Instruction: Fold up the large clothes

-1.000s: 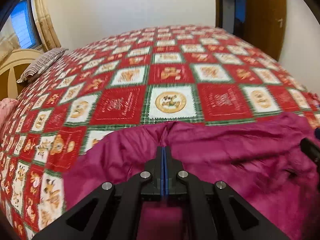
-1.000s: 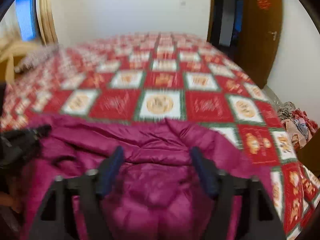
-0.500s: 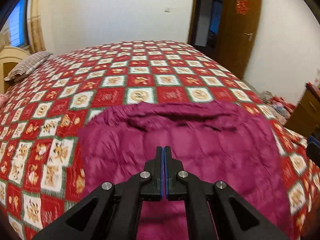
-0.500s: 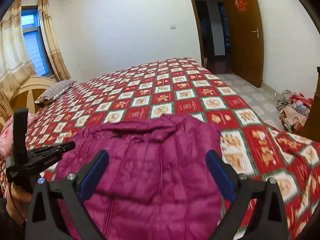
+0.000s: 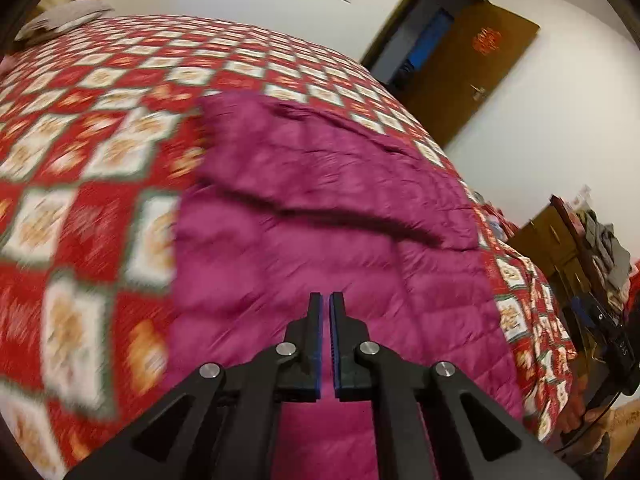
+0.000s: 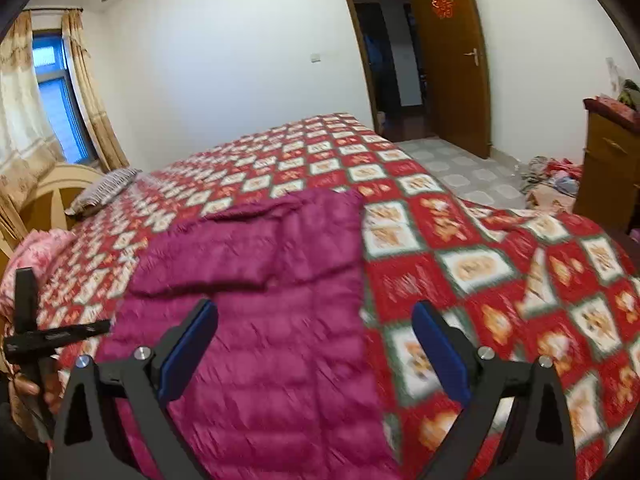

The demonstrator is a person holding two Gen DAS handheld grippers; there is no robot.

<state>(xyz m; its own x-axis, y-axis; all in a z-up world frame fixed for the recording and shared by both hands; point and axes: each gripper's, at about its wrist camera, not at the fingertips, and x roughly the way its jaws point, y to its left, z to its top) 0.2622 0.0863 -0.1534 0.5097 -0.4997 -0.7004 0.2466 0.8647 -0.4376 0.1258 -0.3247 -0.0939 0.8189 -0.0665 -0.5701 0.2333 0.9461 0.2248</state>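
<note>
Left wrist view: magenta down jacket (image 5: 328, 216) lies flat on the quilted bed (image 5: 80, 208), a folded flap at twelve o'clock. Left gripper (image 5: 325, 300) jaws are opening, a narrow gap, nothing between. Right gripper (image 6: 316, 332) jaws stand wide apart, empty. Risk: slippery padding may let the unpinned flap spring open.

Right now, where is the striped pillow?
In the right wrist view the striped pillow lies far left on the quilt, by the headboard, beyond the magenta jacket.
</note>
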